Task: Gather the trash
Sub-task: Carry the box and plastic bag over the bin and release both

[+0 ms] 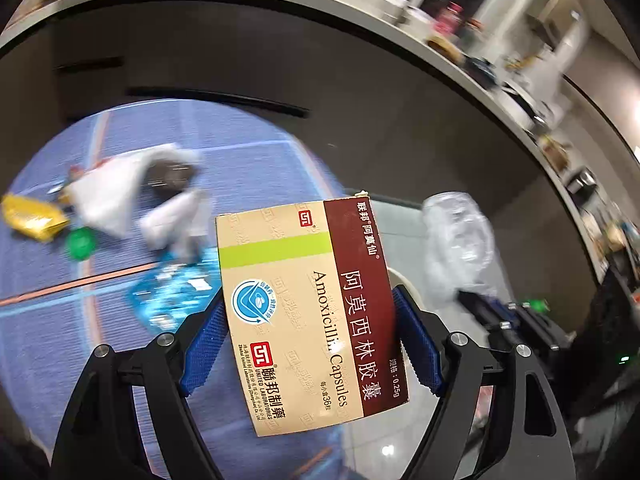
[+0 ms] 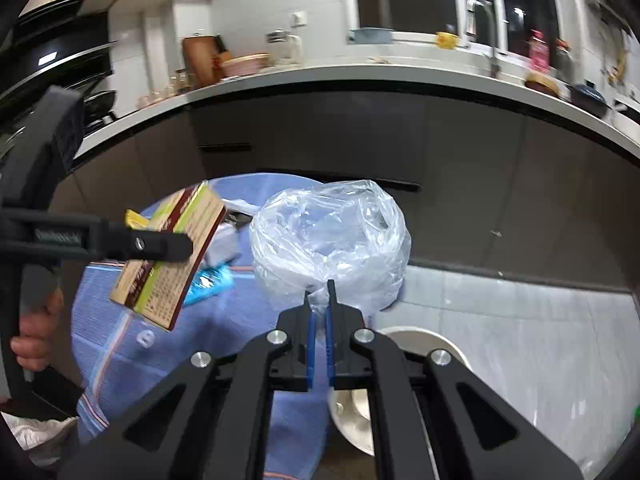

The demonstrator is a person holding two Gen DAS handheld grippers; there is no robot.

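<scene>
Since the amoxicillin box [image 1: 312, 312] is thin cardboard, probably light and easily crushed, its narrow edges are the place to grip. The left gripper [image 1: 312, 340] clamps it there, carrying it above the blue mat [image 1: 48, 340]. At its two o'clock, the right gripper [image 2: 319, 300] pinches one limp, slippery clear plastic bag [image 2: 328, 240] by its gathered neck. Scattered at ten o'clock: two white tissues [image 1: 108, 196], one gold wrapper [image 1: 32, 216], one green cap [image 1: 80, 244], one blue wrapper [image 1: 168, 292].
</scene>
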